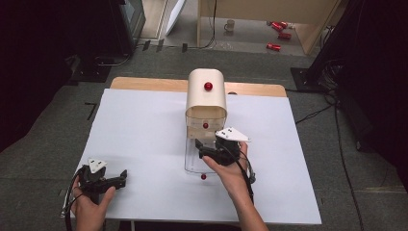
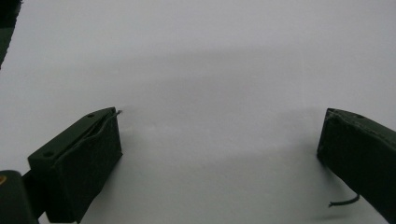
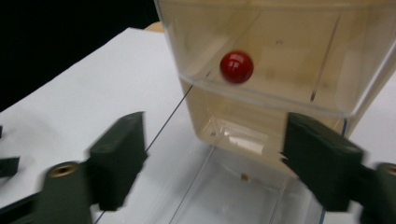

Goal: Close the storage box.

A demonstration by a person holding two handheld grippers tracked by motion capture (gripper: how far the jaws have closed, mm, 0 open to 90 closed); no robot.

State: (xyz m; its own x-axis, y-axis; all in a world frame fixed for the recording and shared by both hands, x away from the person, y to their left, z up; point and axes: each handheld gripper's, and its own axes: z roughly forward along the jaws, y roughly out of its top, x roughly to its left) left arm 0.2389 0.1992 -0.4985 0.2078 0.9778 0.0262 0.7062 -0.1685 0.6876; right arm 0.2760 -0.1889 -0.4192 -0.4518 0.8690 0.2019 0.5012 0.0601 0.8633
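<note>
A cream, round-topped cabinet (image 1: 206, 98) with a red knob (image 1: 208, 86) on top stands at the middle of the white table (image 1: 144, 130). Its clear lower drawer (image 1: 192, 162) is pulled out toward me, its red knob (image 1: 203, 176) at the near end. Above it sits a clear upper drawer (image 3: 261, 88) with a red knob (image 3: 236, 66). My right gripper (image 1: 199, 149) hovers open over the pulled-out drawer (image 3: 233, 196), its jaws (image 3: 212, 140) wide apart and empty, facing the cabinet front. My left gripper (image 1: 124, 177) rests open at the table's near left, above bare table (image 2: 219, 126).
Beyond the table lies grey carpet with cables, a white mug (image 1: 230, 25) and red cans (image 1: 278, 26) by a wooden frame. Dark equipment stands at the far left and right. The wooden table edge (image 1: 144, 84) shows behind the white sheet.
</note>
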